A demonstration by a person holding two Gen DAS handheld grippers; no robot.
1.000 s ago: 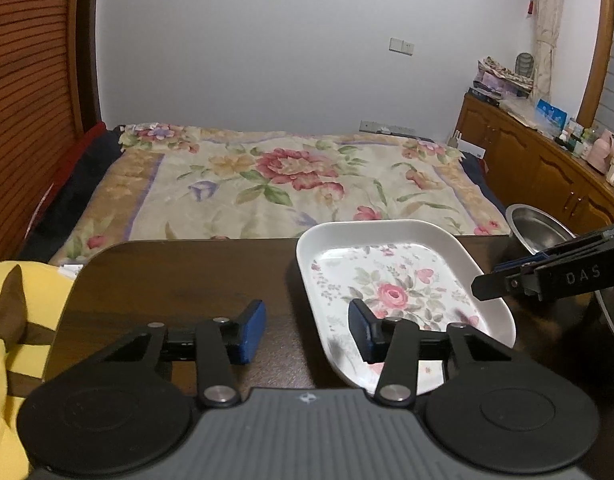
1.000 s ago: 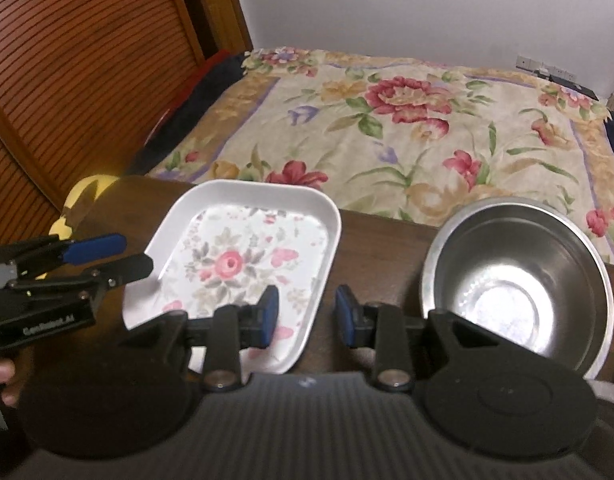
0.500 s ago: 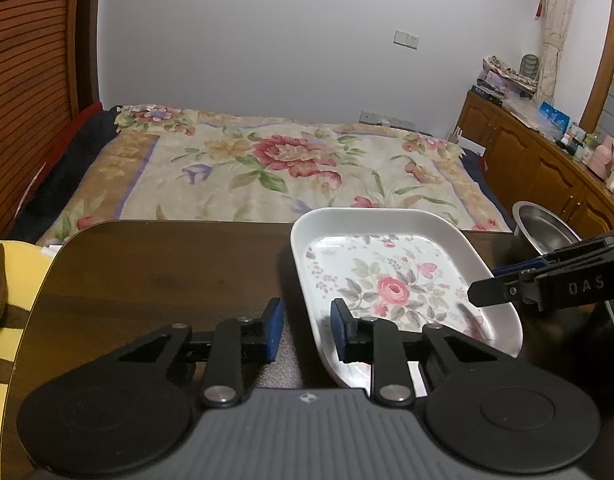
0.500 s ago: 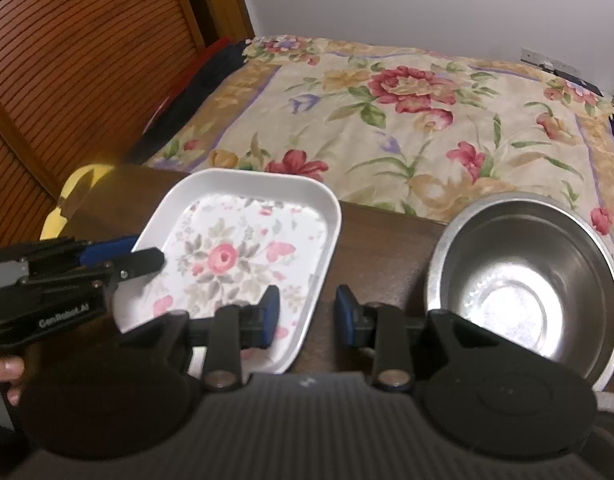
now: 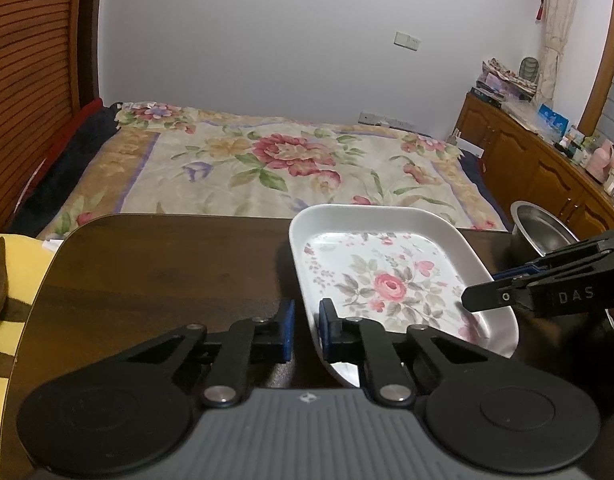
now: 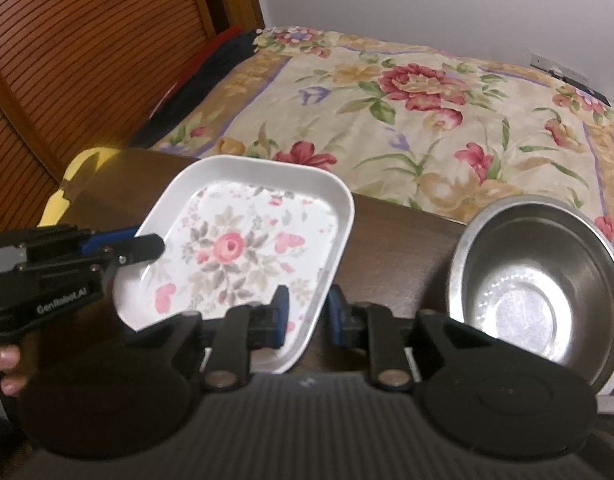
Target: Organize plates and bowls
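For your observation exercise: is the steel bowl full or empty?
Empty: the steel bowl shows only its bare, shiny inside in the right wrist view.

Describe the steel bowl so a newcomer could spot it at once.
Find the dark wooden table at the foot of the flowered bed. The steel bowl sits on its right end, beside the floral plate. It alone is round, deep, shiny and unpatterned.

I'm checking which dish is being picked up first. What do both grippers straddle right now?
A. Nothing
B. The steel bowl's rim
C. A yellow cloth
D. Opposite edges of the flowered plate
D: the left gripper and right gripper each straddle a rim of the flowered plate; the steel bowl sits untouched.
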